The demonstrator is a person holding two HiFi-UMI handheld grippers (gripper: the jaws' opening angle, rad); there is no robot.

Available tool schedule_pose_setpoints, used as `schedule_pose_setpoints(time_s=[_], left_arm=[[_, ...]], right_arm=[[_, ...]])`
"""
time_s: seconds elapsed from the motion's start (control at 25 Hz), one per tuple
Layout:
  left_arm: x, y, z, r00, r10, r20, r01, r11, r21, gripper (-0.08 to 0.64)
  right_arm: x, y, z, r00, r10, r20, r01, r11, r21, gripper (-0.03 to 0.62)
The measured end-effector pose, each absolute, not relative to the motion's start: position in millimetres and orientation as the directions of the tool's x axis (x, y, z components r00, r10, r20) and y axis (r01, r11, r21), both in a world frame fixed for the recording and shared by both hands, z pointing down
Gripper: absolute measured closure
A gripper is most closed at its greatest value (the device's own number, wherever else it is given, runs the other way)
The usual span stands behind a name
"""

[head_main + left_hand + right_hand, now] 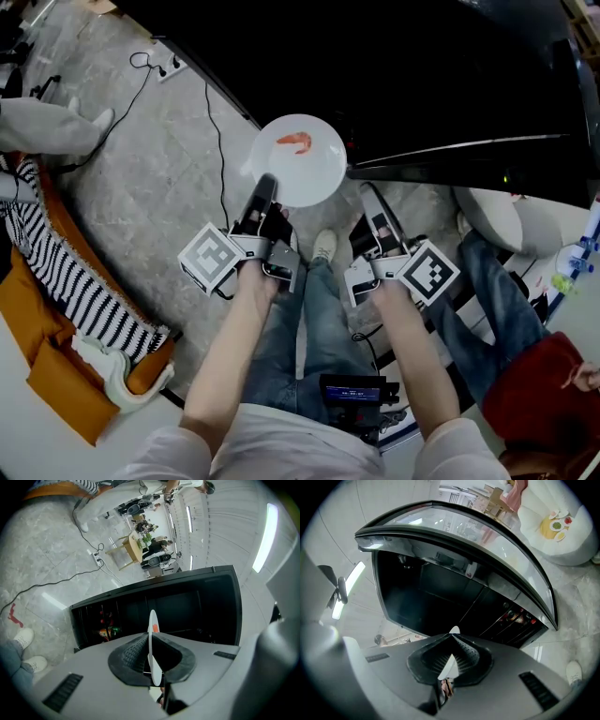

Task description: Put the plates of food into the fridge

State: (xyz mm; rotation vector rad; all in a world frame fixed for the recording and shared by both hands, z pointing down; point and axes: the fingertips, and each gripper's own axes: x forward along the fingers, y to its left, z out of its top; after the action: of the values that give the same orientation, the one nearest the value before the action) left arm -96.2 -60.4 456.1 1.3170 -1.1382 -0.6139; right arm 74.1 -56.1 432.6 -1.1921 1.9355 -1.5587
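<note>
Head view: plate [311, 180], rim clamped in left gripper [265, 184] and right gripper [368, 191].

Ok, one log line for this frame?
left claw: shut on plate | right claw: shut on plate | plate: carries one shrimp | fridge: open, plate not yet inside

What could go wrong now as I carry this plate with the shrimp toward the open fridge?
1. The plate is pinched only at its rim by the left claw and right claw; a tilt could slide the loose shrimp off.
2. The fridge door has its edge right beside the plate's rim, so a knock there may jar it.
3. A cable trails just left of the plate; you could trip.
</note>
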Motion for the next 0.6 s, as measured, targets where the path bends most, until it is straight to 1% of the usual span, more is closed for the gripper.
schedule_pose_setpoints(time_s=[0.28, 0.6], left_arm=[[-99, -61, 469, 0.381, -0.875, 0.299, -0.261, 0.208, 0.943, 0.541], [-94, -67, 471, 0.384, -0.88, 0.28, -0.251, 0.192, 0.949, 0.541]], right_arm=[[73, -57, 441, -0.567, -0.799, 0.197, -0.369, 0.033, -0.929, 0.583], [77, -58, 448, -0.545, -0.815, 0.199, -0.374, 0.024, -0.927, 0.583]])
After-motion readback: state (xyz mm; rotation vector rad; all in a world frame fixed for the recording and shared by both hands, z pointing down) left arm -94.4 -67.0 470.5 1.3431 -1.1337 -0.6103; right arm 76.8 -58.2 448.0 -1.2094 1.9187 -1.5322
